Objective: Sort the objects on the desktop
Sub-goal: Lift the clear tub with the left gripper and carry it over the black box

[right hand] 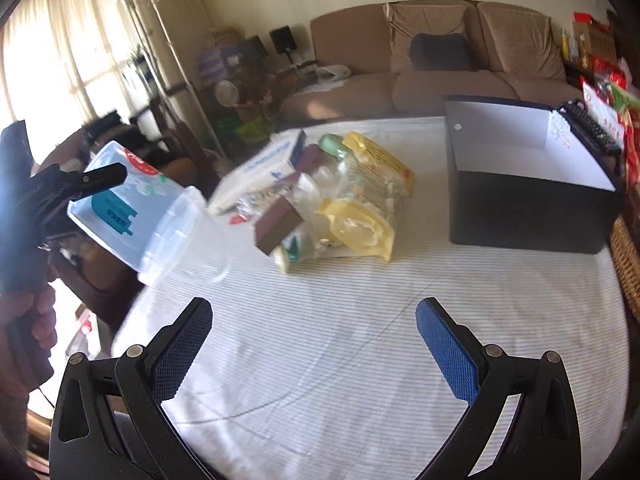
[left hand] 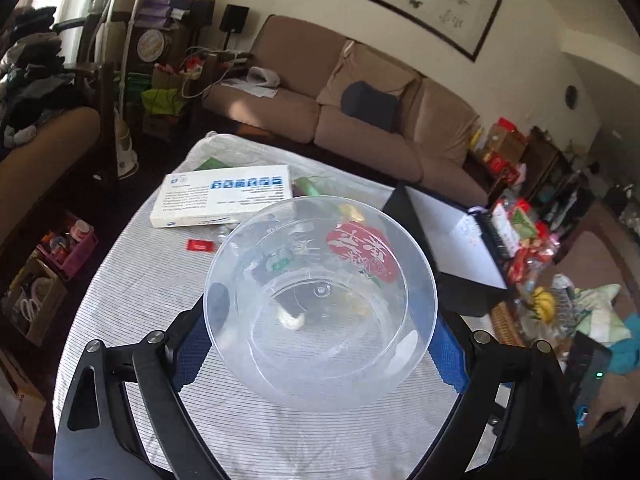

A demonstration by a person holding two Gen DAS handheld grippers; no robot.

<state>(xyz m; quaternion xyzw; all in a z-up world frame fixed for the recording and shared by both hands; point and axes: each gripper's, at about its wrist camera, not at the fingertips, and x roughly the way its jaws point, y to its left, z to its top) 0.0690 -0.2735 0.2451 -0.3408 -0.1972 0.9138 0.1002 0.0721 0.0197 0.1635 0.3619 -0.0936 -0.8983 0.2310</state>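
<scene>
Item, at 9 o'clock in the right wrist view: your left gripper [right hand: 86, 184] grasps a clear plastic container [right hand: 148, 216], tipped on its side and lifted off the striped tablecloth [right hand: 340, 360]. In the left wrist view the container [left hand: 320, 304] sits between the blue pads [left hand: 450, 356], its open mouth facing the camera, a red floral print on its wall; it looks empty.

Item, at 12 o'clock, centre of the table: a loose heap of yellow snack packets [right hand: 360, 220], a brown block [right hand: 280, 224], a green-capped jar [right hand: 334, 146] and a white flat box [right hand: 268, 168]. A small red packet [left hand: 200, 245] lies apart near the box.

Item, at 2 o'clock: a black storage box [right hand: 528, 184], white inside, open and apparently empty.

Item, at 6 o'clock: your right gripper [right hand: 314, 344], released, nothing between its jaws, above bare cloth.

Step in hand, as judged: carrying the container clear of the heap. The next move calls for setting it upright on open cloth or in the black box, then sending your right gripper to the heap.
</scene>
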